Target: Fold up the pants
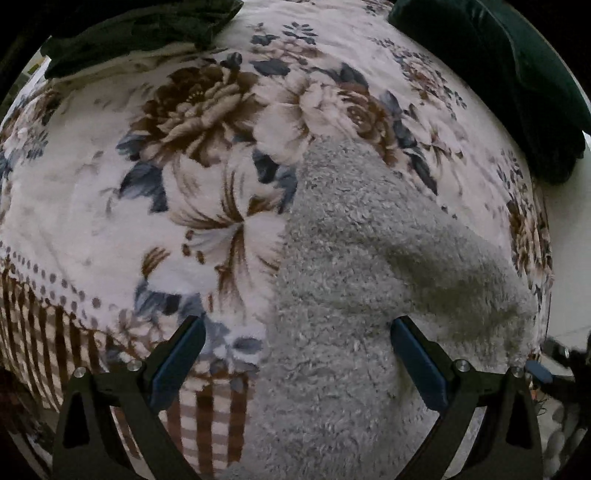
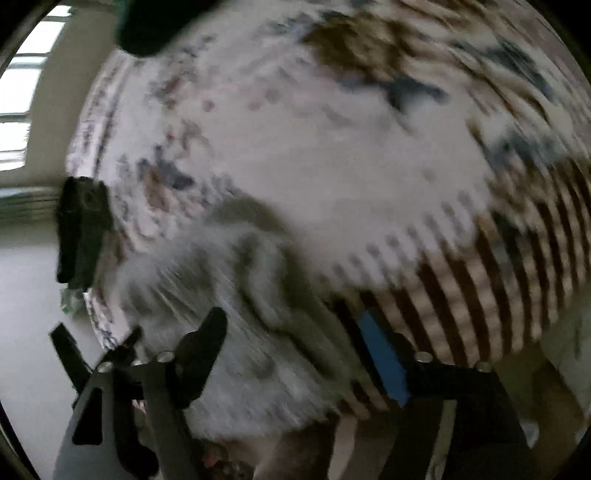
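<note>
The grey fleece pants (image 1: 354,280) lie folded on a floral blanket (image 1: 110,192), reaching from the middle to the lower right of the left wrist view. My left gripper (image 1: 297,332) is open just above them, its right finger over the fleece and its left finger over the blanket. The right wrist view is blurred by motion. There the pants (image 2: 221,295) lie bunched at the lower left, at the bed's edge. My right gripper (image 2: 291,328) is open over them and holds nothing.
Dark green cloth lies at the blanket's far left (image 1: 140,33) and far right (image 1: 517,81). A black device (image 2: 81,229) stands at the bed's edge. A window (image 2: 18,92) and pale floor (image 2: 29,332) lie beyond the bed. The blanket has a brown striped border (image 2: 498,277).
</note>
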The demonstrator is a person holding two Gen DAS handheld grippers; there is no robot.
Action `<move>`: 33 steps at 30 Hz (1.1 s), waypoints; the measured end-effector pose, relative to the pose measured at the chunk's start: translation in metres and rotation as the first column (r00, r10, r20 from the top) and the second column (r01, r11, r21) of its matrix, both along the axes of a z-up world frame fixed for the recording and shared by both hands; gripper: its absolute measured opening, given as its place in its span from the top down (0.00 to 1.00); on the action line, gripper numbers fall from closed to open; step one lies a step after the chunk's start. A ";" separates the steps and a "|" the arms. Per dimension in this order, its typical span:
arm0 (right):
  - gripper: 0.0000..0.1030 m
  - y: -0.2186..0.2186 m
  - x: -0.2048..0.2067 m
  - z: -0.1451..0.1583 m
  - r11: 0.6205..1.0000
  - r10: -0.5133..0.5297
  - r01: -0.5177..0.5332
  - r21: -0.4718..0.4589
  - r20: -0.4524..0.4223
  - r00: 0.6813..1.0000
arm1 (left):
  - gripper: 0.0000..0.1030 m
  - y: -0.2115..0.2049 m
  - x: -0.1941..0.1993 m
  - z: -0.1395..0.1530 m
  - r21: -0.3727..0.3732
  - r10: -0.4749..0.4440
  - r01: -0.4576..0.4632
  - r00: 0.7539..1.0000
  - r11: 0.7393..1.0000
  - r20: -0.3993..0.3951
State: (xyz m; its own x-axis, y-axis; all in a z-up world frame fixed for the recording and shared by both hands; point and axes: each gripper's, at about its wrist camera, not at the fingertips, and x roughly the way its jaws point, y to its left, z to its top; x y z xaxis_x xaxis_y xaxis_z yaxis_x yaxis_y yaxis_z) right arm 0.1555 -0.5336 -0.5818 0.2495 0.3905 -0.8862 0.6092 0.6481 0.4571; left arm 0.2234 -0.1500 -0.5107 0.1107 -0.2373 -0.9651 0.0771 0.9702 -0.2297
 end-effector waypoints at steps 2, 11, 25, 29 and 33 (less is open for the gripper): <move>0.24 0.006 0.028 -0.020 0.995 0.032 -0.034 0.089 0.020 0.999 | 0.00 -0.001 0.002 -0.001 0.006 -0.006 0.006 1.000 1.000 -0.001; 0.77 -0.004 0.075 -0.031 0.998 -0.044 0.041 0.045 0.066 0.997 | 0.00 0.001 0.005 -0.019 -0.039 -0.016 0.013 0.998 0.999 -0.060; 0.23 -0.016 -0.070 -0.056 0.895 -0.314 0.332 0.299 -0.107 0.943 | 0.00 -0.139 0.067 0.062 -0.041 -0.413 0.415 0.909 0.909 0.045; 0.31 -0.007 -0.073 -0.068 0.864 -0.358 0.360 0.351 -0.072 0.931 | 0.01 -0.227 0.075 0.026 -0.014 -0.662 0.662 0.749 0.750 -0.036; 0.74 0.004 -0.071 -0.071 0.857 -0.375 0.363 0.366 -0.039 0.926 | 0.76 -0.279 0.050 -0.011 0.064 -0.817 0.824 0.566 0.563 -0.111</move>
State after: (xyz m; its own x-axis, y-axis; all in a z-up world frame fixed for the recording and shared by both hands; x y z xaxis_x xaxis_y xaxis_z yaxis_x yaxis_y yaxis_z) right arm 0.0847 -0.5296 -0.6529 0.4645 0.5539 -0.6910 0.7519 0.1656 0.6382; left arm 0.2733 -0.4293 -0.5216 -0.1428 -0.1013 -0.9846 0.8410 0.5121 -0.1746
